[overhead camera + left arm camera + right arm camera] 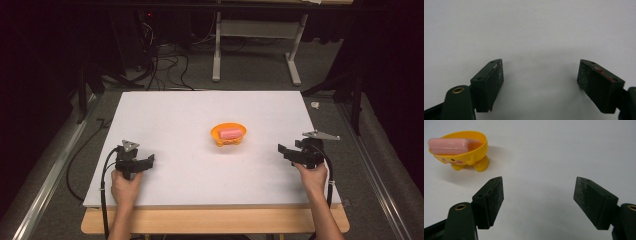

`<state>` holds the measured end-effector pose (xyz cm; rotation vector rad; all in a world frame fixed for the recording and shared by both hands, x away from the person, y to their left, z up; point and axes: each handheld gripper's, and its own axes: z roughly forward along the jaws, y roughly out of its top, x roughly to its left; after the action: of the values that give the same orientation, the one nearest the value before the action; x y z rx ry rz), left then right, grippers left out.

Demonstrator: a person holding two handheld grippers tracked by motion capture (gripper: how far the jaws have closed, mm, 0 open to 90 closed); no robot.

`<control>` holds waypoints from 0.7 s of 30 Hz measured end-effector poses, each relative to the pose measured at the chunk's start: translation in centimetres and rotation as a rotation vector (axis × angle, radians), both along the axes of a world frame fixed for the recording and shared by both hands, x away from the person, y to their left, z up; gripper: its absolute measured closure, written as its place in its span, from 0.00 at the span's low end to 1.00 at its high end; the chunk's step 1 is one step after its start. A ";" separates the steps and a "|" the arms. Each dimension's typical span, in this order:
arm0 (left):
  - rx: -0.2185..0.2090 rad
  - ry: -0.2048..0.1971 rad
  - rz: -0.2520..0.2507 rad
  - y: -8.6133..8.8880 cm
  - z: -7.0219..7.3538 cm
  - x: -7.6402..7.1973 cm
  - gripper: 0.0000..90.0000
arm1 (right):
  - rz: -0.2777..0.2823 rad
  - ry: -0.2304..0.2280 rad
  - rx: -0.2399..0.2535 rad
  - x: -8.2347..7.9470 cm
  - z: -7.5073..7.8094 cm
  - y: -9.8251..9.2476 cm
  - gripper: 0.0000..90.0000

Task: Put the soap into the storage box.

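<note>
- The pink bar (230,133) lies lengthwise in the little yellow dish (218,132), a footed bowl with a painted face, just right of centre in the high view and in the upper left of the right gripper view.
- The bar overhangs the dish rim, which looks like the handiest place to pinch it.
- The right gripper (283,151), at the right of the high view, is the nearer one; its jaws are spread wide with nothing between them, aimed past the dish.
- The left gripper (148,160), lower left, is also spread and empty over the bare white board (165,115).
- Judgement: turn the right gripper toward the dish, come in level with the bar and straddle its narrow sides before closing; the light dish may tip or slide.
</note>
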<state>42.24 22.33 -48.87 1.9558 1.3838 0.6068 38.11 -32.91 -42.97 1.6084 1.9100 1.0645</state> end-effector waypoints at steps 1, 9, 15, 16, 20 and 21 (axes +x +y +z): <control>0.000 0.000 0.000 0.0 0.0 0.0 0.24 | 0.000 0.007 0.000 0.0 -0.2 0.0 0.27; 0.000 -0.002 0.002 0.0 0.0 0.0 0.24 | -0.003 0.026 -0.001 -0.1 -1.6 0.2 0.27; 0.000 -0.002 0.002 0.0 0.0 0.0 0.24 | -0.001 0.037 -0.008 -0.1 -2.3 0.4 0.27; 0.000 -0.002 0.002 0.0 0.0 0.0 0.24 | -0.004 0.045 -0.010 -0.1 -2.6 0.5 0.27; 0.000 -0.002 0.001 0.0 0.0 0.0 0.24 | -0.004 0.053 -0.009 0.0 -3.1 0.5 0.27; 0.000 -0.002 0.001 0.0 0.0 0.0 0.24 | -0.002 0.058 -0.013 0.0 -3.2 0.5 0.27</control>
<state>42.24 22.31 -48.88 1.9541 1.3841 0.6094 38.10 -32.36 -46.17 1.6507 1.9483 1.0130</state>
